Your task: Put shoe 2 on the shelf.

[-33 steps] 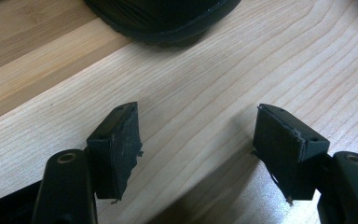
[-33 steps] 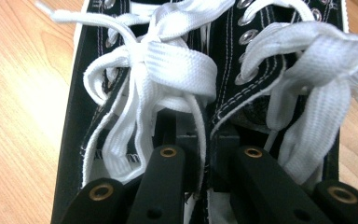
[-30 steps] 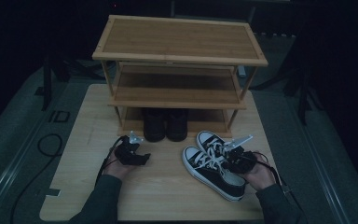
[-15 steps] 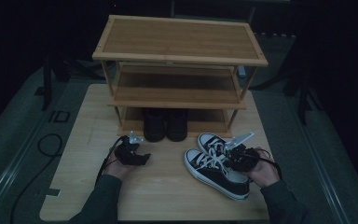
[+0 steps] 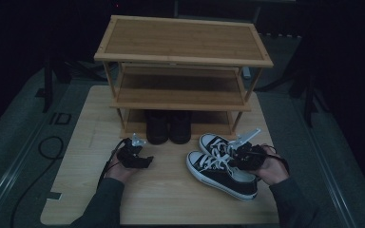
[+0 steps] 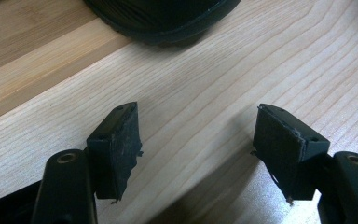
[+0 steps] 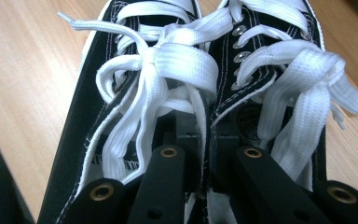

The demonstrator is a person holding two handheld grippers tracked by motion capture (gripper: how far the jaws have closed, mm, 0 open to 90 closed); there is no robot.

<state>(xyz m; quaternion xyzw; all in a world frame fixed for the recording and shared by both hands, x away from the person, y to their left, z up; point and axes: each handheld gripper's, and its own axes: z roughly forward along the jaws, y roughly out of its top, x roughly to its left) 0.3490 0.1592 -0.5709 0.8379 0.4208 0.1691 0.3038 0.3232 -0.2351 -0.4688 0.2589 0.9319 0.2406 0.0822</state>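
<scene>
The work in hand looks like putting away a pair of black canvas low-top sneakers with white laces and white rubber soles [image 5: 223, 166] on the three-tier bamboo shoe rack [image 5: 183, 52], and the step under way is the pick-up. The sneakers sit side by side on the pale wooden table [image 5: 171, 199], just in front of the rack's right end and near the person's right hand.

The right gripper [image 7: 204, 154] is nearly fully closed: in the right gripper view its two black jaws come together on the two inner collars of the sneakers, so both shoes are pinched as one pair. Whether the soles have come clear of the table is hard to judge in the dim high view; they may be just off it.

The next move, as I judge it, calls for carrying the pair level to a free shelf without letting either collar slip, and for keeping the loose laces off the rack's posts. The bottom shelf already holds a pair of black ankle boots [image 5: 168, 126] at its middle.

The left gripper [image 6: 198, 135] hovers low over bare table with its jaws wide apart, holding nothing, a boot's dark toe just ahead of it
</scene>
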